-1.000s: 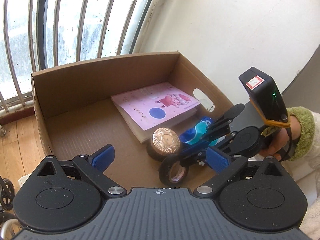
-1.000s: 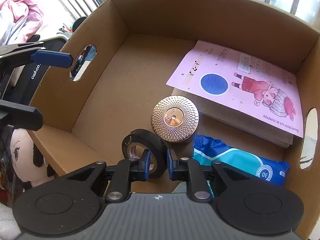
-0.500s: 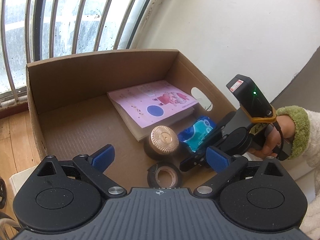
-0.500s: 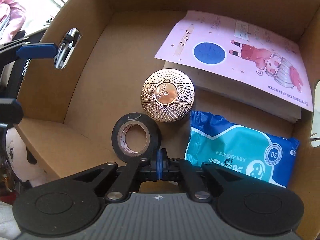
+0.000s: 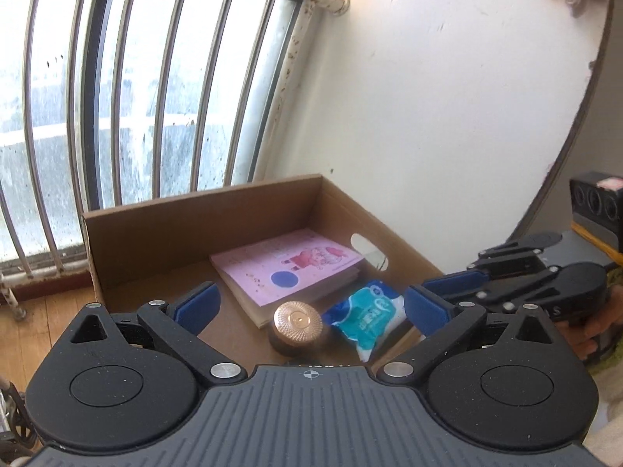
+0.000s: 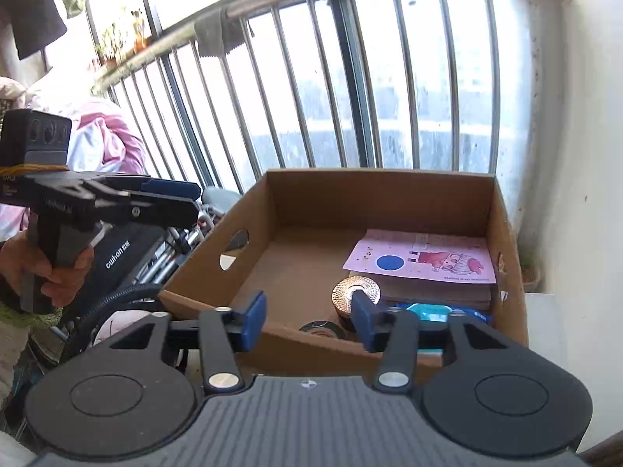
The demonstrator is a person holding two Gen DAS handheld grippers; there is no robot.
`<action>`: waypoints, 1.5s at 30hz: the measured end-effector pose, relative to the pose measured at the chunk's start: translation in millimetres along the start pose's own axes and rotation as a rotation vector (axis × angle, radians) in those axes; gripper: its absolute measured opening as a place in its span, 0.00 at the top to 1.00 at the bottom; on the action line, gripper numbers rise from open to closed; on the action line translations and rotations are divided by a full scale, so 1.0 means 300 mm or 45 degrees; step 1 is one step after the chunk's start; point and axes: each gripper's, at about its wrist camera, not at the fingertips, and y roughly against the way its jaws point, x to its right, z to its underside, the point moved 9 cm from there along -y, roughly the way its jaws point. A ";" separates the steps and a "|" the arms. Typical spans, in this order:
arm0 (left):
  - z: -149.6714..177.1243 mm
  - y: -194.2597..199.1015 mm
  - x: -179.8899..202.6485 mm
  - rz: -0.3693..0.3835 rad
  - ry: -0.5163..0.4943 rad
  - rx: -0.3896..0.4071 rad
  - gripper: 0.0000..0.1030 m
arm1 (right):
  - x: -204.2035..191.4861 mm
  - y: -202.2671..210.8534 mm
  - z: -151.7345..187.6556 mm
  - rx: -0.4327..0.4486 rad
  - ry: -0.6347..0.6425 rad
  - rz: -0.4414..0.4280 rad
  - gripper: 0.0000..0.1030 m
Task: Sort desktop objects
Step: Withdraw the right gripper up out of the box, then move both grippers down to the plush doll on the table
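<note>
While both tongs hang above the near edge of the cardboard box (image 6: 389,198), four things lie inside it: the pink booklet (image 6: 422,257) on a brown pad by the far right wall, the copper round tin (image 6: 356,290) just in front of it, the blue wipes packet (image 5: 366,317) to its right, and the black tape roll (image 6: 321,327) close to the near wall. The right tongs (image 6: 307,321) have just been opening and now stand half apart with nothing between the pads, so I judge that the tape roll is already put down. The left tongs (image 5: 307,307) are wide apart and empty also. This part of the sorting looks done. Whether more things wait outside the box I cannot tell, because the counter is hardly visible in either view.
</note>
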 end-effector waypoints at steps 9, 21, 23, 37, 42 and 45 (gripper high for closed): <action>0.066 0.314 0.133 -0.112 0.033 0.193 0.00 | -0.172 0.096 0.235 0.213 0.028 0.091 0.00; 0.563 0.510 -0.021 -0.689 0.314 0.221 0.00 | -0.415 -0.070 0.287 0.093 0.112 -0.096 0.00; 0.646 0.491 -0.061 -0.749 0.395 0.190 0.00 | -0.461 -0.144 0.293 0.030 0.126 -0.149 0.00; 0.799 0.456 -0.168 -0.556 0.597 0.178 0.00 | -0.616 -0.423 0.282 -0.249 -0.087 -0.408 0.00; 0.800 0.420 -0.167 -0.438 0.603 0.182 0.00 | -0.638 -0.407 0.289 -0.275 -0.042 -0.425 0.00; 0.806 0.415 -0.161 -0.439 0.588 0.194 0.00 | -0.632 -0.395 0.299 -0.304 -0.085 -0.470 0.00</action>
